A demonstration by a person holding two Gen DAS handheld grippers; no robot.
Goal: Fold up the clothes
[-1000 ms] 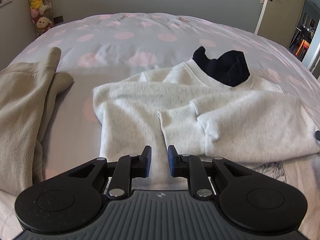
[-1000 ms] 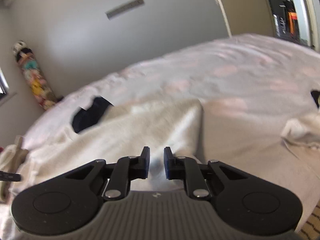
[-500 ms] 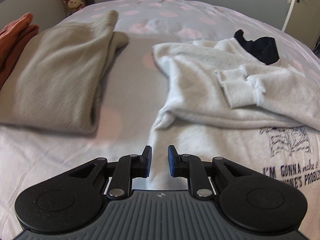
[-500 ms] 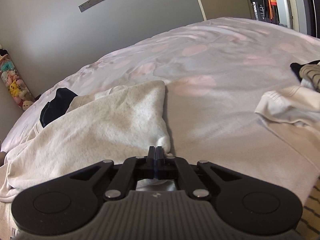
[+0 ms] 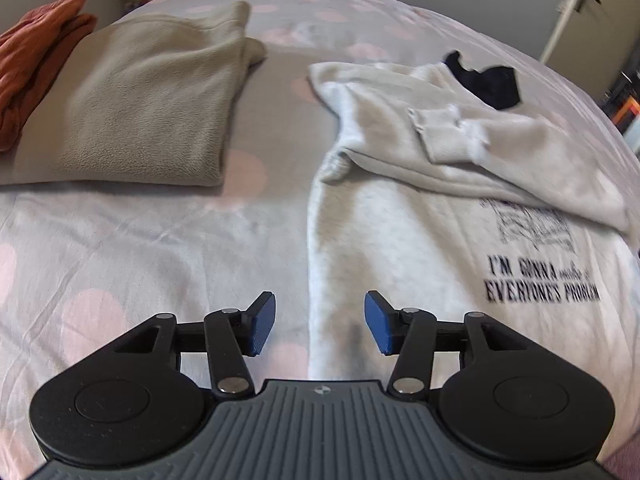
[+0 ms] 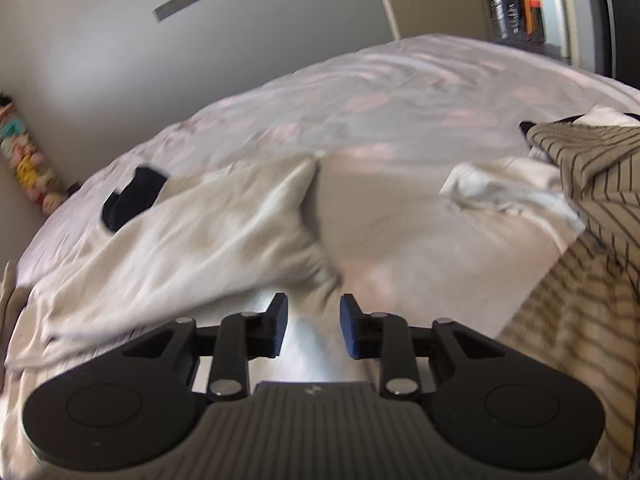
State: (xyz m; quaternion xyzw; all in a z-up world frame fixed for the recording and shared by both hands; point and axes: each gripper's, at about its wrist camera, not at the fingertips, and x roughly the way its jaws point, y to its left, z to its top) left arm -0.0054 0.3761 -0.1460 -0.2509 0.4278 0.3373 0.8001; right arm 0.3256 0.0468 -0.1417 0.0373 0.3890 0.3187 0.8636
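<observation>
A pale grey sweatshirt (image 5: 420, 216) with black lettering lay on the polka-dot bed (image 5: 132, 240), both sleeves folded across its chest. The left claw (image 5: 320, 322) hung over the sweatshirt's left edge, jaws opening with nothing gripped. The right claw (image 6: 311, 326) hung over its right edge, jaws also opening and empty. A folded beige fleece (image 5: 160, 108) lay left of the sweatshirt, well apart.

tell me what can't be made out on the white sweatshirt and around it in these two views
- Sweatshirt print, left wrist view: small script after "I'M GONNA" is blurred; the drawing's top is covered by the folded sleeve.
- Sweatshirt hem: hidden below both tongs' bodies.
- Striped garment, right wrist view: cut off by the frame edge.
- Dark item: too blurred to identify.
</observation>
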